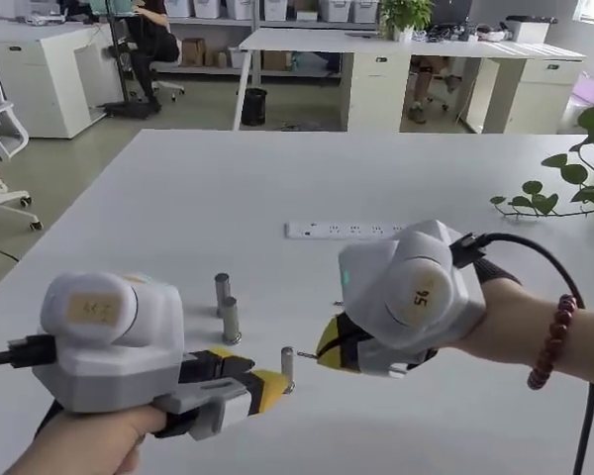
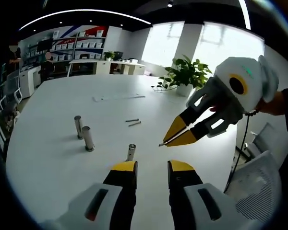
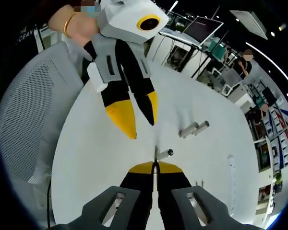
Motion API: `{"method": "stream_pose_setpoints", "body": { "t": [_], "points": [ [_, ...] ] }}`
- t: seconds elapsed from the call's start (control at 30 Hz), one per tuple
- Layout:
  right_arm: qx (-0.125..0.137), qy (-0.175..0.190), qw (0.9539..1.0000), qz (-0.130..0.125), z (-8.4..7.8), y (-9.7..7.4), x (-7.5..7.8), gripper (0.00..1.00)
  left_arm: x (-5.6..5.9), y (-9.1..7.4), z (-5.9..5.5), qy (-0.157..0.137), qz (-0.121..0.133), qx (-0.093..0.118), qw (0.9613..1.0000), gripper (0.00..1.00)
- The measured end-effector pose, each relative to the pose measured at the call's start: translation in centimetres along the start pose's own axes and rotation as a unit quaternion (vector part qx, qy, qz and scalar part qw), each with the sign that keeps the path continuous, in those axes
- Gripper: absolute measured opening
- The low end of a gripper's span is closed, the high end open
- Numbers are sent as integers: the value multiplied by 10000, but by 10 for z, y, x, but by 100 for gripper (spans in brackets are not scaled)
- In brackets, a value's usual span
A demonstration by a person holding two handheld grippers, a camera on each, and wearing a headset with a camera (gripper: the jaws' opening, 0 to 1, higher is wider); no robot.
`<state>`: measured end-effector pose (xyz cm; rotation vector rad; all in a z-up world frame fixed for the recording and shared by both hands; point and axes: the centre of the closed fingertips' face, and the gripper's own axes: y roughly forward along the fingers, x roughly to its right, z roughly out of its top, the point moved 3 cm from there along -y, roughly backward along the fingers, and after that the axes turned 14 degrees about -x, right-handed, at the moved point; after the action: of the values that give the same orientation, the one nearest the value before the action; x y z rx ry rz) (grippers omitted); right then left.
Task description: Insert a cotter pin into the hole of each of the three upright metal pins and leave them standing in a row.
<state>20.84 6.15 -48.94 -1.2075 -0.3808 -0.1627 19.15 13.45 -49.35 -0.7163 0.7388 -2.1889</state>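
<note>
Between the right tongs point(image 3: 155, 167), clenched on a cotter pin point(image 3: 155, 155), and the left tongs point(image 2: 151, 167), whose jaws stand parted and empty, the nearest metal pin point(image 2: 131, 151) stands upright on the worktop point(image 1: 277, 178). The cotter pin's tip points at the top of this pin, close to it. Two further metal pins point(image 2: 78, 126) stand upright nearby, close together. Two loose cotter pins point(image 2: 132, 120) lie farther out.
</note>
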Motion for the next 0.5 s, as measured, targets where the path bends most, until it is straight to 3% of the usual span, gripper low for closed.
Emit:
{"method": "stream_pose_setpoints", "body": {
  "t": [0.17,0.5],
  "points": [
    [22,-209,9998,-5,5,-1,-6,0,6,4,0,-137,-168,-65,9997,21],
    [76,-433,9990,-28,11,-2,-12,0,13,8,5,-528,-560,38,9970,11]
  ]
}}
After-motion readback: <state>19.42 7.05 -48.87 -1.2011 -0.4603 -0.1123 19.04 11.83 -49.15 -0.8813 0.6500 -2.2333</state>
